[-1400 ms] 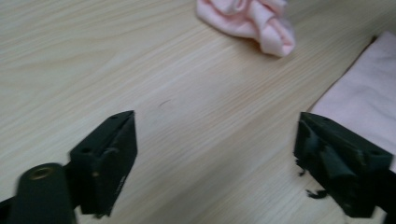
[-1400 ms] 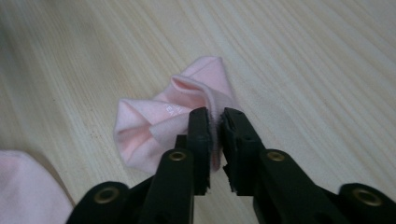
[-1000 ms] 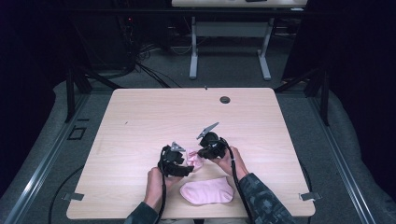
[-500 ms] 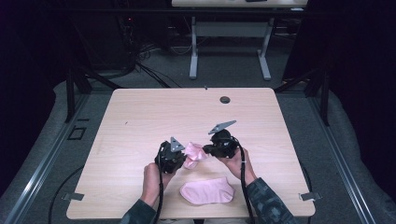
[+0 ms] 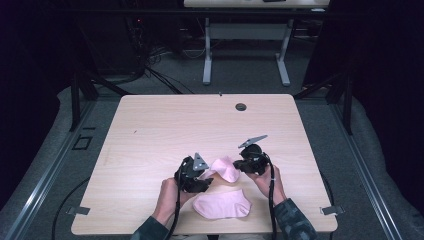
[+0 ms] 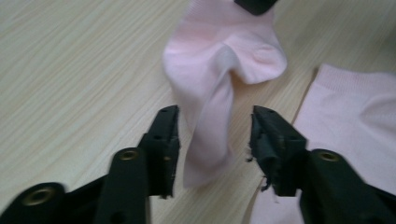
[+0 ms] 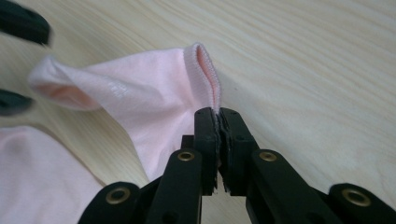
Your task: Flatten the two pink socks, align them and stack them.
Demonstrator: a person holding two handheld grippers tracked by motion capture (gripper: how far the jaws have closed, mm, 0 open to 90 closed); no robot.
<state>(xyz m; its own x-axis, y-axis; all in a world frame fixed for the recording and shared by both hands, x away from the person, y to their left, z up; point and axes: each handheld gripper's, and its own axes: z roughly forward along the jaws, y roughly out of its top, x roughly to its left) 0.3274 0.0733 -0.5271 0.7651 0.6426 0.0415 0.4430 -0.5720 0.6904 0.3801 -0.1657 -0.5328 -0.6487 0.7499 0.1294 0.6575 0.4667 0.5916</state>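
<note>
your left gripper (image 6: 212,135) has just let go: jaws apart, straddling the loose sock (image 6: 219,65). your right gripper (image 7: 218,122) stays clamped on its cuff, lifted just beyond the flat sock (image 5: 222,205). regrip before laying it on.

A light wooden table (image 5: 165,125) carries a small dark round grommet (image 5: 241,106) near its far edge, right of the middle. Beyond that far edge, a white-legged desk (image 5: 245,47) stands on grey floor (image 5: 370,150), with dark cables (image 5: 150,70) lying left of it.
</note>
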